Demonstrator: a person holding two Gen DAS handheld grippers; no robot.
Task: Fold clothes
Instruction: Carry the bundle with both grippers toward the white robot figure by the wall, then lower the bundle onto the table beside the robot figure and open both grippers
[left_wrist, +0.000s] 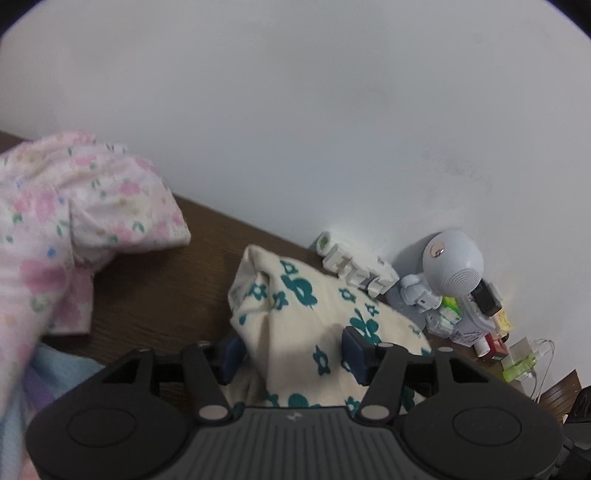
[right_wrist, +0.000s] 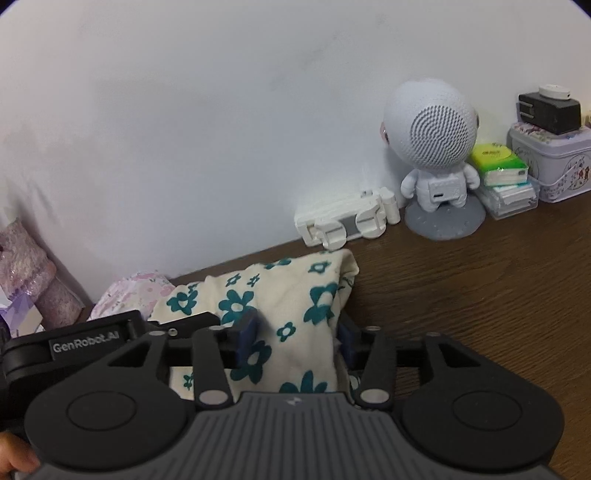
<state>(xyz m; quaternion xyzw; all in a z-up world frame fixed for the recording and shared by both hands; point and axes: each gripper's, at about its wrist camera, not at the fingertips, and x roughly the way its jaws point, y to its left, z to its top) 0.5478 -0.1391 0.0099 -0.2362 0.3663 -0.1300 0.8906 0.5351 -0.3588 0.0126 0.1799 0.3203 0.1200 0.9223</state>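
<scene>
A cream cloth with teal flowers (left_wrist: 306, 306) lies bunched in a folded heap on the brown wooden table (left_wrist: 147, 280). My left gripper (left_wrist: 293, 354) stands open astride the cloth's near part, its blue pads apart on either side of the fabric. In the right wrist view the same cloth (right_wrist: 288, 291) fills the gap of my right gripper (right_wrist: 297, 339), which is also open, the pads beside the fabric rather than pinching it. The left gripper's black body (right_wrist: 88, 343) shows just to the left. A pink floral garment (left_wrist: 74, 206) lies to the left.
Against the white wall stand a white astronaut figure (right_wrist: 432, 140), a white folding stand (right_wrist: 347, 218), tissue packs (right_wrist: 498, 166) and a tin box (right_wrist: 554, 162) with a black charger on top. A light blue cloth (left_wrist: 62, 365) lies near left. Bare table (right_wrist: 480, 295) lies to the right.
</scene>
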